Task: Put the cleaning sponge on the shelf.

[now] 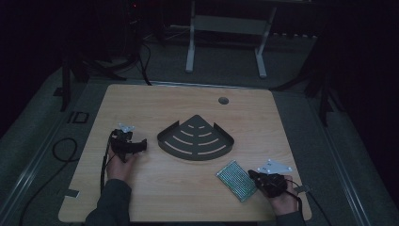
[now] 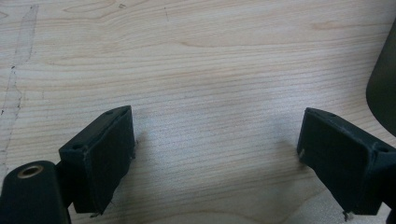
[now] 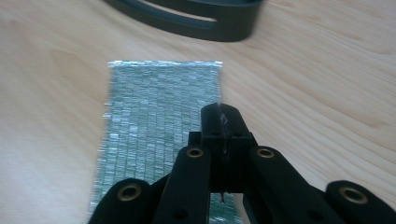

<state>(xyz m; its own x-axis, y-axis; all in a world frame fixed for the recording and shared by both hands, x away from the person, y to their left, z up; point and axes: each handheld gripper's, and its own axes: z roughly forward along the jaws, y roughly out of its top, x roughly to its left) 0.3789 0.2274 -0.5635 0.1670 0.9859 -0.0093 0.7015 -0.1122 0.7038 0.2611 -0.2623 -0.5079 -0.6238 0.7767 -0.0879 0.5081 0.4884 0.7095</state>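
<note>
My right jaws [image 3: 220, 122] pinch the foil pouch's [image 3: 159, 121] near edge — left jaws [image 2: 212, 154] wide, empty. Lift level — towards the corner tray [image 1: 195, 139].

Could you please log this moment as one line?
right hand-held gripper: shut on silver pouch | left hand-held gripper: open, empty | corner rack: mid-table

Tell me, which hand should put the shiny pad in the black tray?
Probably the right. The right gripper is shut on the near edge of the shiny pad. The left gripper rests open beside the black tray, holding nothing.
</note>
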